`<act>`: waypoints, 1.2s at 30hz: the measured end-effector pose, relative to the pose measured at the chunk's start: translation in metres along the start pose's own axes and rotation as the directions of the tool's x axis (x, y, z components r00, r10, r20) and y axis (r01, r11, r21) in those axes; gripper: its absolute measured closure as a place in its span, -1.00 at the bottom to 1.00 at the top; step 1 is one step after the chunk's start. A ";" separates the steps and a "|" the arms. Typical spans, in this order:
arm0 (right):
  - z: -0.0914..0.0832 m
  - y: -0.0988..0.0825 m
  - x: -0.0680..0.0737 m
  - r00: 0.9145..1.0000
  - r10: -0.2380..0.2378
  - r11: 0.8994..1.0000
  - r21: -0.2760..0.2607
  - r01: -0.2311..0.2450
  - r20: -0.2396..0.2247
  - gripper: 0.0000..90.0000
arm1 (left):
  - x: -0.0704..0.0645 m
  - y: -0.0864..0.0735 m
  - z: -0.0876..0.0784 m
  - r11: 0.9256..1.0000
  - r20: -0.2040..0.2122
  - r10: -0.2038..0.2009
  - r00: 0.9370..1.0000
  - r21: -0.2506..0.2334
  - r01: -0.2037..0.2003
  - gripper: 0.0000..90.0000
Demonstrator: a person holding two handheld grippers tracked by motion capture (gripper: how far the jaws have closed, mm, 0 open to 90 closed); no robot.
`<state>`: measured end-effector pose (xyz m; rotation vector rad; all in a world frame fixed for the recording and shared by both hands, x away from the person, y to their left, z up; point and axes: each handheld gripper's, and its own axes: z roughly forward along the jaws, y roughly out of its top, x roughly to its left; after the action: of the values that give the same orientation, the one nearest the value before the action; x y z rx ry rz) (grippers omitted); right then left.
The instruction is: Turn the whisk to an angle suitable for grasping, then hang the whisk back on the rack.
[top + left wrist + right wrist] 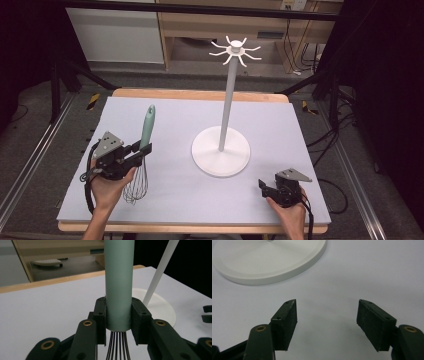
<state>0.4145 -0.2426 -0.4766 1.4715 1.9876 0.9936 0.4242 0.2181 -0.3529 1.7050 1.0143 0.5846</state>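
Left gripper (141, 150): at about 8 o'clock on the bench in the high view, held in the person's left hand (107, 187); its jaws pinch the whisk at the lower end of the handle, just above where the wires begin. The left gripper view shows both pads pressed flat against the handle's sides.
Whisk (144, 150): mint-green handle pointing toward 12 o'clock and slightly tilted, wire loops hanging toward 6 o'clock beside the left hand. In the left gripper view the handle (118, 285) rises straight up between the pads and the dark wires (117, 346) fan out below.
Right gripper (262, 186): at about 4 o'clock on the bench, low over the surface, in the person's right hand (290, 212); jaws spread wide with nothing between them, as the right gripper view makes plain, with bare bench between the pads (285, 323).
Stand (221, 150): white, round base at the middle of the bench, thin pole upright, a ring of curved hooks (235, 50) at the top; well apart from both grippers. Its base edge lies toward 11 o'clock in the right gripper view (269, 260).
Bench (175, 210): pale lilac-grey top with a wooden edge.
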 end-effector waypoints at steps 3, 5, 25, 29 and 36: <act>0.001 0.001 0.001 1.000 0.003 1.000 0.000 -0.003 0.002 -0.27 | -0.005 0.004 -0.001 1.000 0.016 0.006 1.000 -0.024 -0.006 0.53; 0.001 0.002 0.001 1.000 0.000 1.000 -0.003 0.000 0.005 -0.27 | -0.007 0.006 -0.001 0.999 0.028 0.008 1.000 -0.042 -0.007 0.53; 0.000 0.000 0.000 1.000 -0.002 1.000 -0.020 0.002 0.011 -0.30 | -0.023 0.045 0.016 0.992 0.082 0.027 0.996 -0.128 -0.017 0.53; 0.001 0.001 -0.001 1.000 -0.011 1.000 -0.021 0.012 0.011 -0.30 | -0.027 0.051 0.020 0.991 0.088 0.036 0.996 -0.135 -0.024 0.53; 0.001 0.000 0.000 1.000 -0.009 1.000 -0.017 0.009 0.014 -0.30 | -0.034 0.061 0.023 0.989 0.105 0.045 0.993 -0.144 -0.030 0.53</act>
<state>0.4151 -0.2425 -0.4767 1.4548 1.9697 0.9918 0.4460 0.1698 -0.3013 1.6147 0.8454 0.5689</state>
